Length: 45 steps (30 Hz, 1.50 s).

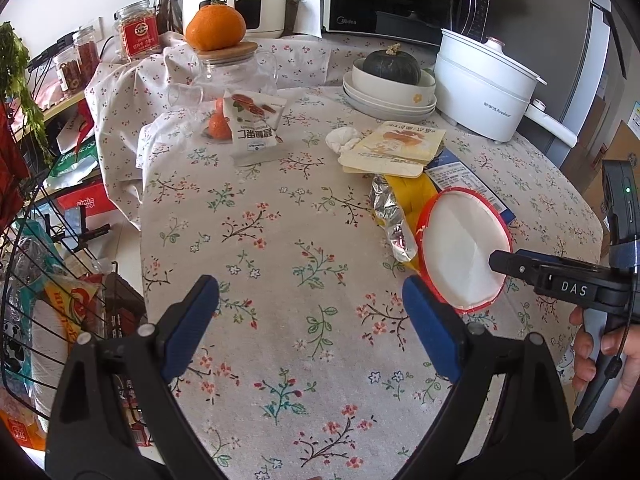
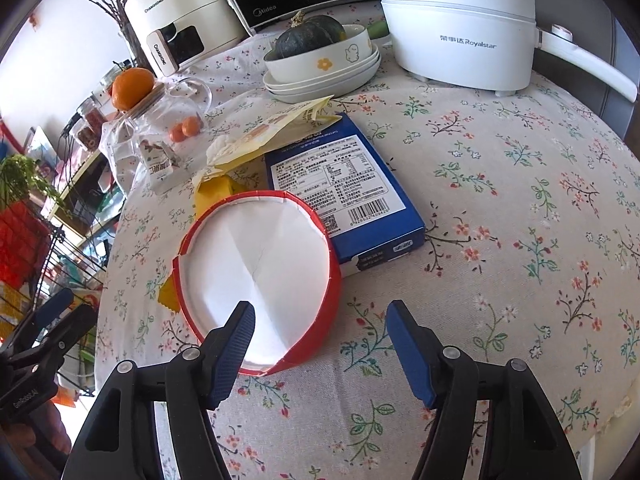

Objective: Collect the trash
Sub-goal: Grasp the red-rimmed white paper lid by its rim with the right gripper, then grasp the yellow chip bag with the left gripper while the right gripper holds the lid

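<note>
A beige cloth [image 2: 500, 208] sprigged with small red, pink and green flowers covers the surface, carrying a red-rimmed white paper lid [image 2: 256, 276], a blue box [image 2: 344, 184], a yellow wrapper [image 2: 214, 192], an orange tangerine [image 2: 132, 88] and a white pot [image 2: 460, 24].

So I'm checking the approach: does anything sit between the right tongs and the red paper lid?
Nothing visible does. The right tongs stand open straddling the near rim of the red paper lid.
</note>
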Tool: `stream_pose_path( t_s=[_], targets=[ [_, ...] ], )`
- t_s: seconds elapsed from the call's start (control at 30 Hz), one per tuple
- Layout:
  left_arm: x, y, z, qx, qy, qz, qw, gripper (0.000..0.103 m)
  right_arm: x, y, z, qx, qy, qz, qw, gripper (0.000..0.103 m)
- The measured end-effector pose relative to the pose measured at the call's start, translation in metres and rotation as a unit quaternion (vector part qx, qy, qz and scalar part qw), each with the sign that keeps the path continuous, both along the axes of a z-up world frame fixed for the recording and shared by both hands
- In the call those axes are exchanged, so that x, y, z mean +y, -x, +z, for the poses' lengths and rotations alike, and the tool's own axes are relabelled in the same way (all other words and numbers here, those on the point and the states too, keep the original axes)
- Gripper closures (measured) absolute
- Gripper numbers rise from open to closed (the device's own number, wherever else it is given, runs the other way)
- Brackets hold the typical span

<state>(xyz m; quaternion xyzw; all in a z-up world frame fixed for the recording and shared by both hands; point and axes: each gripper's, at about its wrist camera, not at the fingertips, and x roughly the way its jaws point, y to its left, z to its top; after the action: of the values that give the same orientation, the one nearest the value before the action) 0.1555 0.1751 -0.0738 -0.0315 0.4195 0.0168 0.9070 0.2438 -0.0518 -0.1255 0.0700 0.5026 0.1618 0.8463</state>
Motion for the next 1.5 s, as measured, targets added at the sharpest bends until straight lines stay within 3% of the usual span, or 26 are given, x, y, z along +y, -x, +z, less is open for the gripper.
stream_pose_path(
  t_s=[0.2, 0.4, 0.7, 0.9, 1.2, 1.3, 1.33, 1.43, 1.5],
  targets=[
    [0.002, -0.001, 0.001, 0.001, 0.001, -0.002, 1.0000, 0.010, 0.006, -0.004, -0.009, 0.013, -0.027, 0.009, 1.000, 0.061],
    [-0.003, -0.007, -0.002, 0.005, -0.001, -0.005, 1.0000, 0.010, -0.001, -0.001, 0.006, 0.012, -0.078, 0.023, 0.997, 0.085],
    [-0.022, -0.022, -0.006, 0.013, -0.007, -0.004, 0.9999, 0.010, -0.038, 0.013, 0.042, -0.017, -0.104, 0.024, 0.994, 0.088],
    [-0.049, -0.039, -0.011, 0.021, -0.008, -0.023, 0.9995, 0.016, -0.082, 0.017, 0.056, -0.034, -0.085, -0.006, 0.996, 0.088],
    [-0.062, -0.065, -0.031, 0.049, 0.010, -0.007, 0.9987, 0.050, -0.128, 0.018, 0.054, -0.029, -0.061, -0.045, 0.997, 0.088],
    [-0.061, -0.069, -0.033, 0.054, 0.021, 0.003, 0.9983, 0.077, -0.138, 0.019, 0.056, -0.031, -0.055, -0.050, 0.997, 0.088],
    [-0.061, -0.070, -0.033, 0.056, 0.023, 0.004, 0.9981, 0.093, -0.141, 0.020, 0.056, -0.032, -0.054, -0.052, 0.997, 0.088],
    [-0.064, -0.068, -0.029, 0.051, 0.022, 0.002, 0.9985, 0.102, -0.148, 0.021, 0.059, -0.033, -0.053, -0.059, 0.996, 0.088],
    [-0.067, -0.065, -0.023, 0.045, 0.024, -0.005, 0.9987, 0.102, -0.154, 0.023, 0.062, -0.035, -0.054, -0.064, 0.996, 0.088]
  ],
)
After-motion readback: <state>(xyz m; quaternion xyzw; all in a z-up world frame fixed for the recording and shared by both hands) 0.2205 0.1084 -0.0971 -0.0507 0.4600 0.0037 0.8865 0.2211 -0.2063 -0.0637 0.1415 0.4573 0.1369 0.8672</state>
